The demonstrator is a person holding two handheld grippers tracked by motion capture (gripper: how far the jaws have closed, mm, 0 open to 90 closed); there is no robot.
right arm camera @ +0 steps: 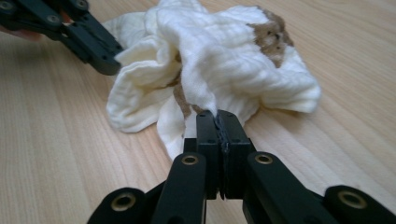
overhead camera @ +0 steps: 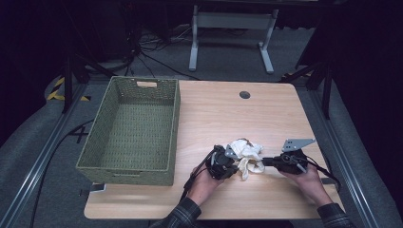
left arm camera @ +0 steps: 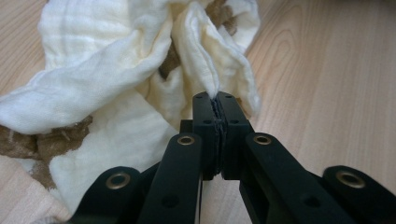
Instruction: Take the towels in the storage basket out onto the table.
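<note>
Item: cream muslin cloth (overhead camera: 247,156), crumpled, with brown printed patches. Location: on the wooden table (overhead camera: 223,118), near its front edge, at roughly 5 o'clock from the table's middle, between the two hands.

Holders: left hand-held gripper (overhead camera: 231,167) at the cloth's 8 o'clock side, its jaws pressed together on a thin raised fold of the fabric (left arm camera: 205,70). Right hand-held gripper (overhead camera: 264,162) at the cloth's 4 o'clock side, jaws likewise closed, pinching a fold at the near edge of the bundle (right arm camera: 205,100).

Risks, as judged from here:
- Each grip takes very little fabric at the jaw tips; a sharp pull apart could slip a fold free and drop that side.
- The folds held may be inner creases, not corners, so spreading the grippers may leave the cloth bunched or twisted instead of opening it.
- Lifting unevenly could drag the loose part across the table.

Appearance: soft, thin, crinkle-woven gauze; pale cream, several layers heaped and creased, brown motifs showing in the creases and on top. Shape of the motifs cannot be told.

Nearby: green woven basket (overhead camera: 130,130), at 9 o'clock of the cloth, well apart.
</note>
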